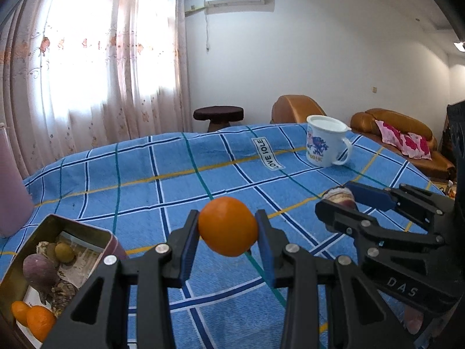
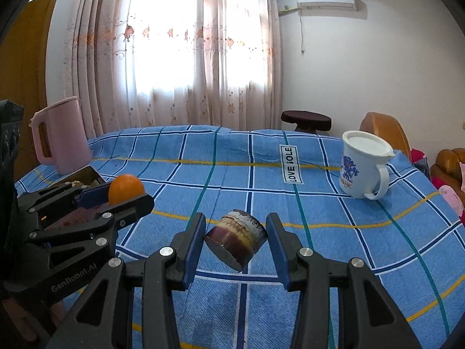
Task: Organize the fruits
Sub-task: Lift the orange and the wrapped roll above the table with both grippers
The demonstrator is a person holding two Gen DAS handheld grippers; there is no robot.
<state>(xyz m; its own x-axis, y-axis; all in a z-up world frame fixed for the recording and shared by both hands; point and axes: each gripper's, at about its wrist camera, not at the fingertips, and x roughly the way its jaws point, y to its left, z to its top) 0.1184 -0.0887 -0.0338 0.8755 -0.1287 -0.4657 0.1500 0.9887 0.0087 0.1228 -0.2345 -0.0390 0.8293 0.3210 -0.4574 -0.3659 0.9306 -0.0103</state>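
My left gripper (image 1: 228, 232) is shut on an orange (image 1: 228, 226) and holds it above the blue checked tablecloth; it also shows in the right wrist view (image 2: 128, 195) at the left, with the orange (image 2: 125, 187) in it. My right gripper (image 2: 236, 240) is shut on a short brown-purple stalk piece (image 2: 236, 240), lifted off the cloth. In the left wrist view the right gripper (image 1: 341, 199) is at the right, closed on the same piece (image 1: 340, 197). An open metal tin (image 1: 17, 267) at lower left holds oranges (image 1: 39, 320), a purple fruit (image 1: 37, 270) and other pieces.
A white printed mug (image 2: 363, 168) stands at the back right of the table. A pink jug (image 2: 61, 139) stands at the back left, behind the tin (image 2: 90, 174). A "LOVE" label (image 2: 290, 168) is sewn on the cloth. Sofas and a stool lie beyond.
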